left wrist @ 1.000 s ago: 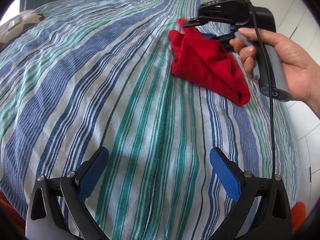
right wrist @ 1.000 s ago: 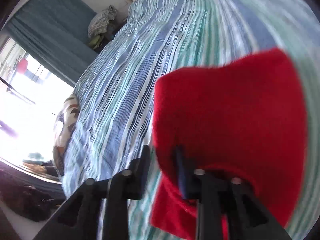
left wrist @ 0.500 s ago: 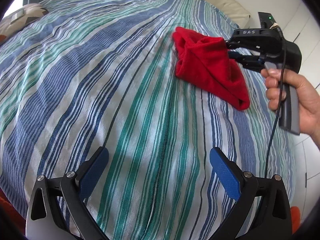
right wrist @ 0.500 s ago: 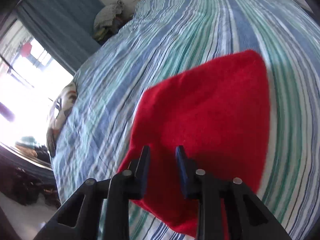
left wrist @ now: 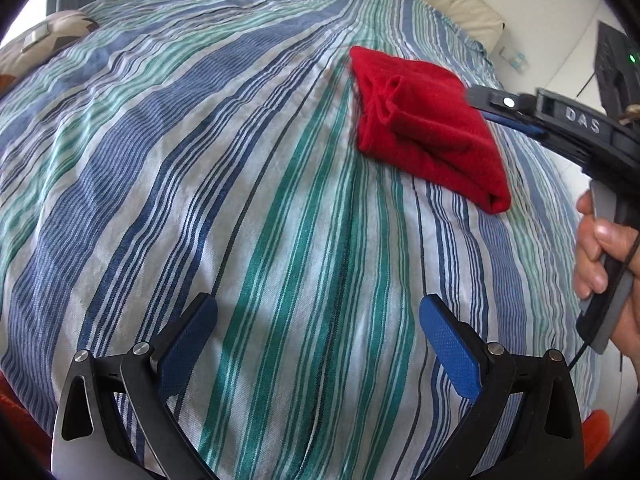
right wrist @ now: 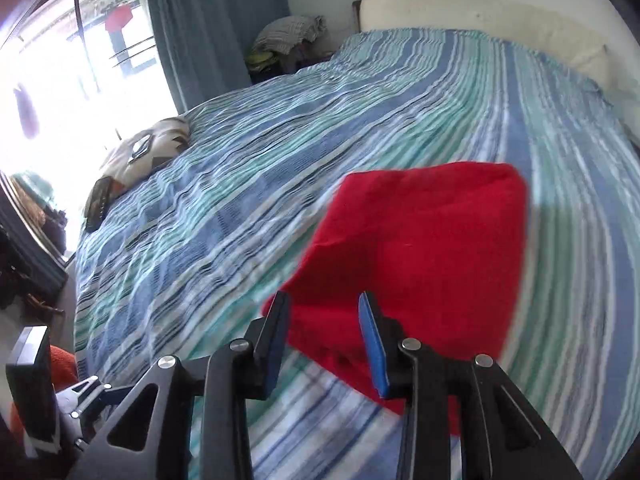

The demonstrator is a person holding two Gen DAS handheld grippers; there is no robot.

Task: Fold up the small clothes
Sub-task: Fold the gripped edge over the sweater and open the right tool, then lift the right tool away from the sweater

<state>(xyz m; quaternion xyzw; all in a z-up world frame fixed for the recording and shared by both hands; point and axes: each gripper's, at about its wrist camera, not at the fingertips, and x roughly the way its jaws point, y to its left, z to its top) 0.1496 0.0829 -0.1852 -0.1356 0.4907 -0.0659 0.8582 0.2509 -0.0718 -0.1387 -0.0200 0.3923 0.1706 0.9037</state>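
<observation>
Right gripper (right wrist: 324, 316) has backed off the folded red cloth (left wrist: 424, 128), jaws opening – left gripper (left wrist: 316, 328) gapes over striped bedspread (left wrist: 200, 160)

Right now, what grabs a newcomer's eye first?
The red cloth, folded in a bundle on the striped bedspread toward its far right side. The right gripper, its fingers opening with nothing between them, sits just off the cloth's edge; the left gripper hangs open over bare stripes.

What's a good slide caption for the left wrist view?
Folded red garment lies on striped bedspread; right gripper opening beside it.
</observation>
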